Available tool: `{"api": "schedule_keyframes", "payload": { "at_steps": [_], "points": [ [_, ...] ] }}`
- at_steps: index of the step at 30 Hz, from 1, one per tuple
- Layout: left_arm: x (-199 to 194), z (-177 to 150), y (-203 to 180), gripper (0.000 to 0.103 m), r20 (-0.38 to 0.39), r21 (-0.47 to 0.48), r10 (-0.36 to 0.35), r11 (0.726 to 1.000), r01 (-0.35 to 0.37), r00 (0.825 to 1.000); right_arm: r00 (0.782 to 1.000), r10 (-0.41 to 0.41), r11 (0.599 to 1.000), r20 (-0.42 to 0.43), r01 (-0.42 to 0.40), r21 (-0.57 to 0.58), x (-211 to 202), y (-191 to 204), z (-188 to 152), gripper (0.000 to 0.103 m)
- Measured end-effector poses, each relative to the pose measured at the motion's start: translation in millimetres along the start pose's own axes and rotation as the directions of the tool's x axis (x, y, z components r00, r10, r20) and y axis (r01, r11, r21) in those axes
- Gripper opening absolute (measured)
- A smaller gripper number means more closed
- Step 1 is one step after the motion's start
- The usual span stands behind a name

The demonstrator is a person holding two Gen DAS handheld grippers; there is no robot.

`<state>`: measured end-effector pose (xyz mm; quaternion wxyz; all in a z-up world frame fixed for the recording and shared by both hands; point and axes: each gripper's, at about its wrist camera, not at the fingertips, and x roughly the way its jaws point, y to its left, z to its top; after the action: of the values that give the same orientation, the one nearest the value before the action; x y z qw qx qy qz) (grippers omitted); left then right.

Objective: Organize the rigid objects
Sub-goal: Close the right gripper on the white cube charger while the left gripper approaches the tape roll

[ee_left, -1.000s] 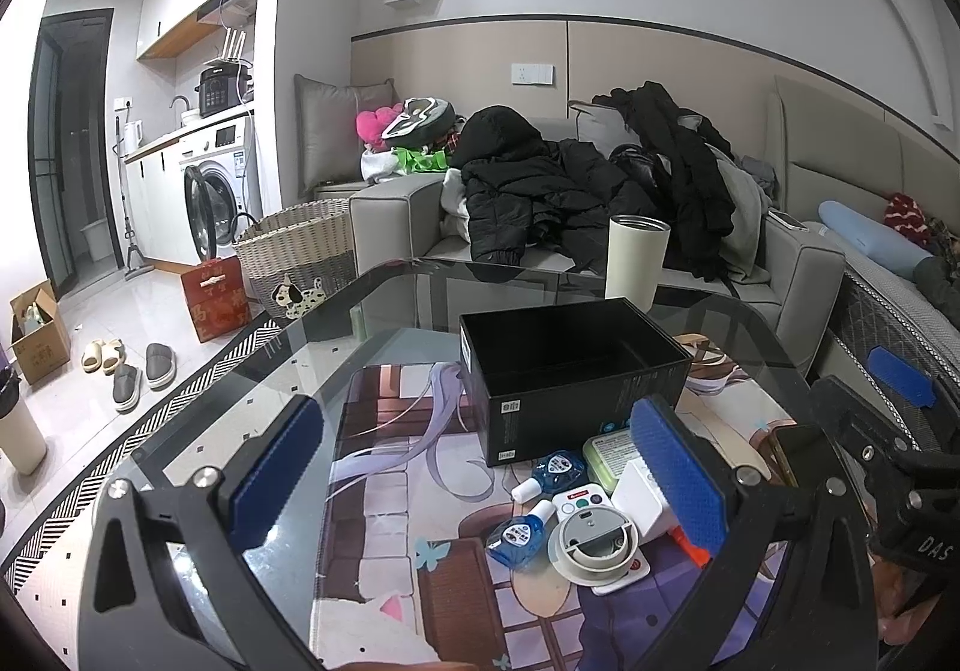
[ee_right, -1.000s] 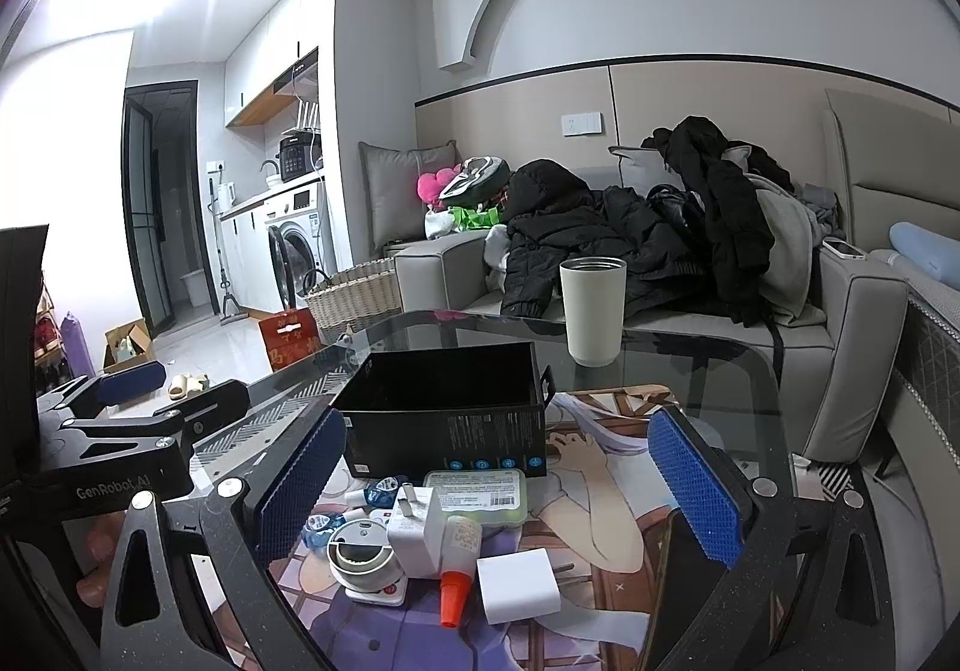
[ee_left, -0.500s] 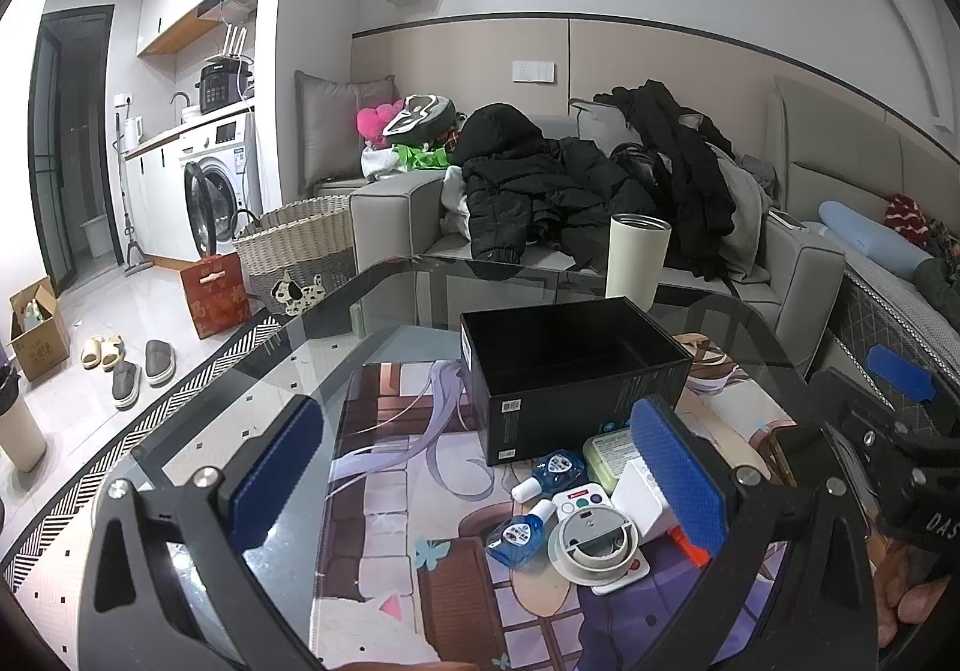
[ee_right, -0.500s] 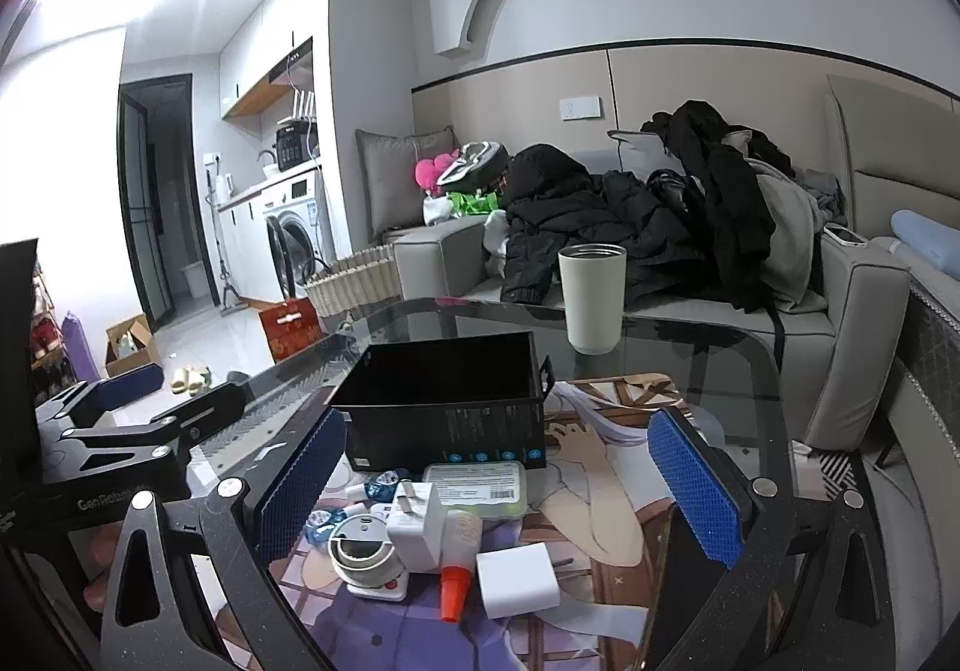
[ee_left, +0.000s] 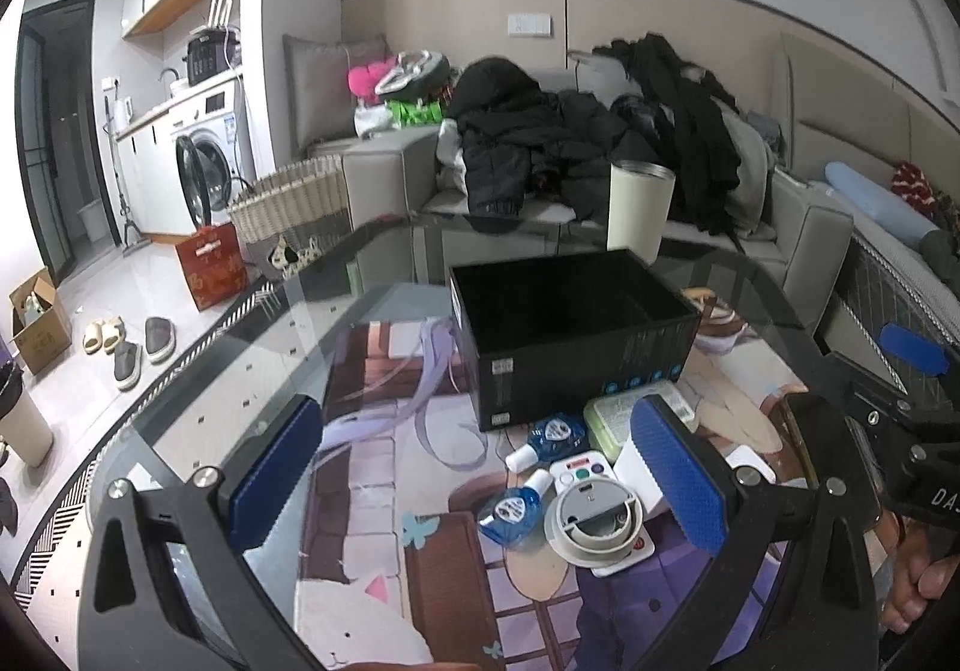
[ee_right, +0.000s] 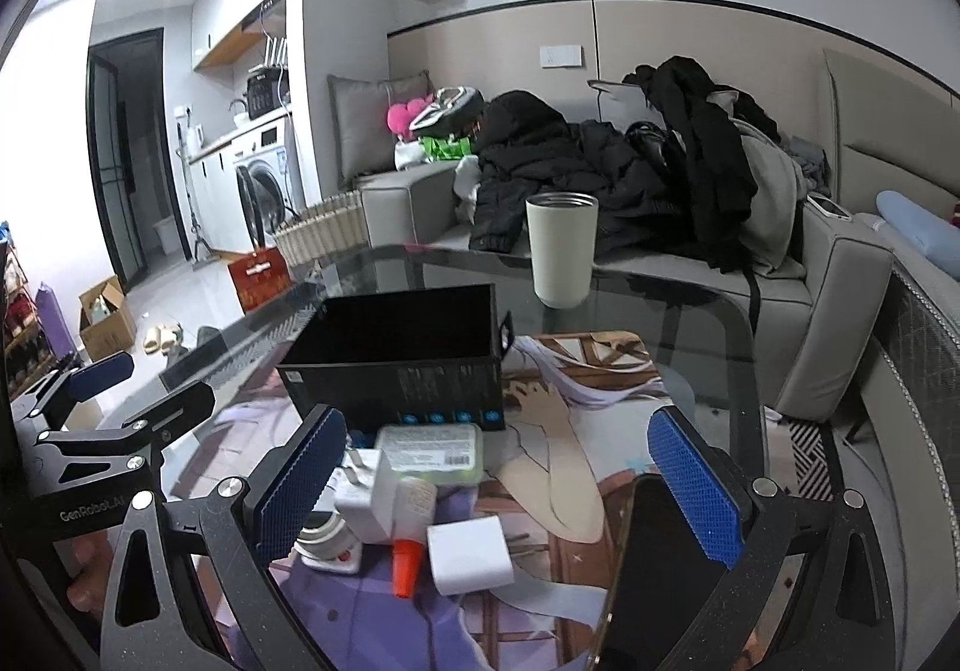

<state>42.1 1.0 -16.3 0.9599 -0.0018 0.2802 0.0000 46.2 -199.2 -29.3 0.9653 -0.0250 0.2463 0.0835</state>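
Both grippers hover, fingers spread and empty, above the glass table [ee_left: 252, 371].
Open black rectangular box [ee_right: 396, 365] stands mid-table; small white charger cube [ee_right: 471, 554] lies between the right gripper [ee_right: 498, 482] fingers; left gripper [ee_left: 474, 476] likewise released.

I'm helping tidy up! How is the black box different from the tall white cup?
The black box is dark, square-cornered and wide; the white cup is pale, round and tall. The box sits close to the pile of small things, with a green-edged case right in front of it; the cup stands farther back, alone, near the table's far edge. Both are open on top and stand upright on the glass table.
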Motion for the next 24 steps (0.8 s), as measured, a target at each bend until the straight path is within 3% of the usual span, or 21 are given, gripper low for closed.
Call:
{"api": "schedule_keyframes", "payload": {
  "at_steps": [13, 19, 24],
  "points": [
    [34.1, -8.4, -21.1, 0.103, -0.159, 0.053, -0.013, 0.998, 0.021, 0.987, 0.991, -0.025, 0.999, -0.134, 0.022, -0.028, 21.6, -12.5, -9.6, 0.103],
    [58.4, -18.8, -32.9, 0.103, -0.274, 0.095, -0.016, 0.994, 0.044, 0.962, 0.982, -0.040, 0.998, -0.186, 0.031, -0.048, 32.1, -17.9, -18.0, 0.103],
    [70.3, -27.3, -37.7, 0.103, -0.325, 0.106, -0.013, 0.993, 0.050, 0.946, 0.968, -0.032, 0.998, -0.250, 0.016, -0.065, 43.8, -19.3, -29.9, 0.103]
  ]
}}
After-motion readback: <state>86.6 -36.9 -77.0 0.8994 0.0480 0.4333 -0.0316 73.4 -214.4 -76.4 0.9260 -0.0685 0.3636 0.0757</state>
